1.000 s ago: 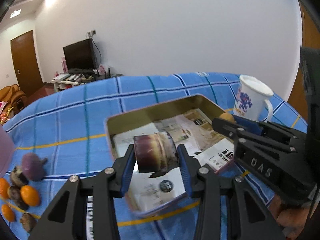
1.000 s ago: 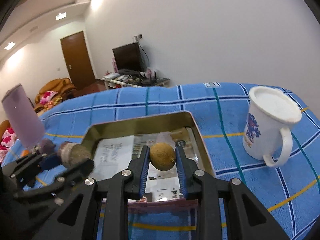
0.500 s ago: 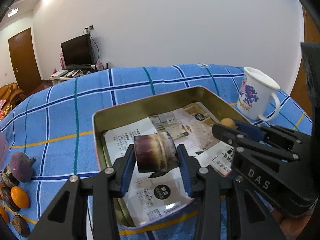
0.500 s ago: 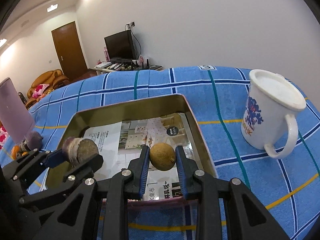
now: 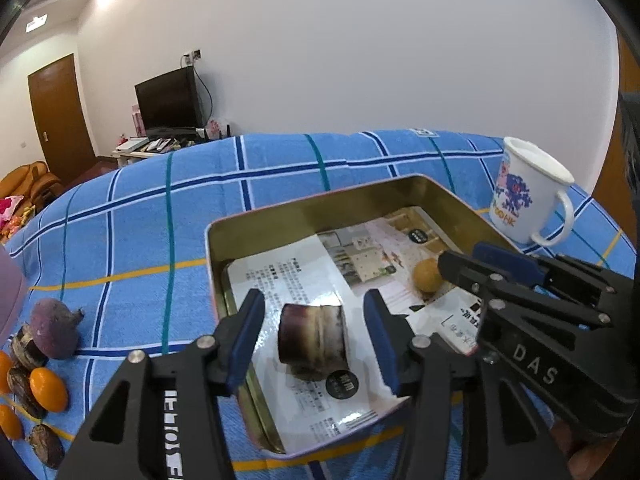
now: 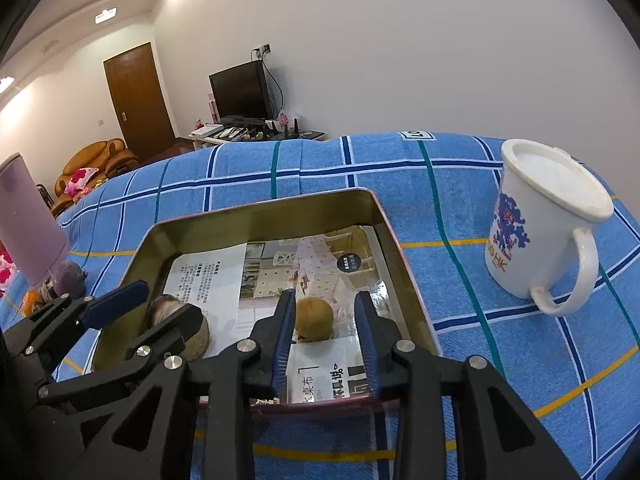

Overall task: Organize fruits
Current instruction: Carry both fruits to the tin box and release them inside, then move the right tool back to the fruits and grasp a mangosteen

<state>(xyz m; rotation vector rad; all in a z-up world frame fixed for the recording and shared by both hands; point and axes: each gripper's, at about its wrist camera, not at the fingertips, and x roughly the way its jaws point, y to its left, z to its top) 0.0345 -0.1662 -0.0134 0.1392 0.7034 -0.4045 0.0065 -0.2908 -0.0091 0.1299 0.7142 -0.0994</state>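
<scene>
A gold metal tin (image 5: 320, 204) lined with printed paper lies on the blue checked cloth. In the left wrist view a purple-brown cut fruit piece (image 5: 312, 340) rests on the paper between the fingers of my left gripper (image 5: 314, 340). The jaws are opening, with a gap on each side of the piece. In the right wrist view a round yellow-brown fruit (image 6: 314, 318) sits on the paper in the tin (image 6: 260, 208), inside my right gripper (image 6: 326, 332). Its jaws are opening too, and the right pad stands clear of the fruit. The left gripper (image 6: 156, 312) shows at the lower left.
A white mug (image 6: 540, 220) with a blue print stands right of the tin. On the cloth to the left lie a purple fruit (image 5: 54, 332), orange kumquats (image 5: 48, 388) and dark fruits beside a pink cup (image 6: 28, 216). A TV and a door stand far behind.
Both grippers have widened and let go. The purple-brown piece and the round yellow-brown fruit, held before, now lie on the paper in the tin.
</scene>
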